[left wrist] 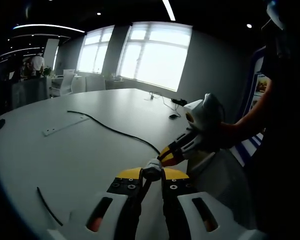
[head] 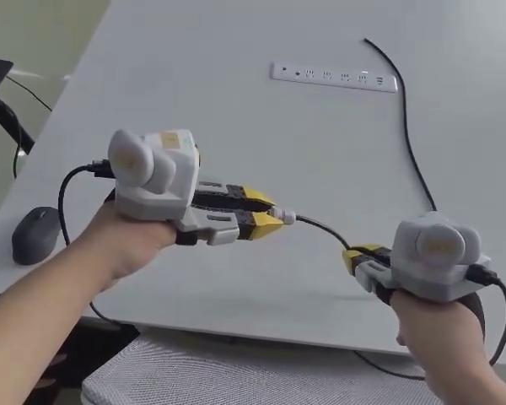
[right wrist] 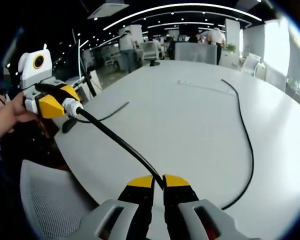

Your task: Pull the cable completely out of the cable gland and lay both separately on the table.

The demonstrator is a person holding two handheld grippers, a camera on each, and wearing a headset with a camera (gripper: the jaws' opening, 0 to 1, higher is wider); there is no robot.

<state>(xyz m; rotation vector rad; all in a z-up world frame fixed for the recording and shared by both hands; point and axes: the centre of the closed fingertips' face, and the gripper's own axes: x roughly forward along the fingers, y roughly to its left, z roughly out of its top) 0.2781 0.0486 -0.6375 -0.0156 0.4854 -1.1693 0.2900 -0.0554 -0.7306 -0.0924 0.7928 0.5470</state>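
Progress: early, by my judgement. The thin black cable [right wrist: 115, 140] is not yet out of the small white plastic cable gland [right wrist: 72, 108]; it enters the gland and runs taut-looking to the right.
Done: both parts are gripped and lifted over the near edge of the pale grey table [head: 236, 126].
Left to do: draw the cable fully clear, then lay cable and gland down apart from each other.
Left gripper [head: 274, 215]: yellow-tipped jaws pressed together on the gland, which sticks out at their tips, near left.
Right gripper [head: 352, 253]: jaws pinching the cable at their tips, near right, well apart from the gland.
Task's thing: gland and cable both in the air between the two hands, neither touching the table.
Count, task things: one gland, one cable, two grippers.
Count, others: one white power strip [head: 333, 78] at the far side; one black cord [head: 409, 135] running from it toward the near right; one dark grey computer mouse [head: 35, 234] near left.
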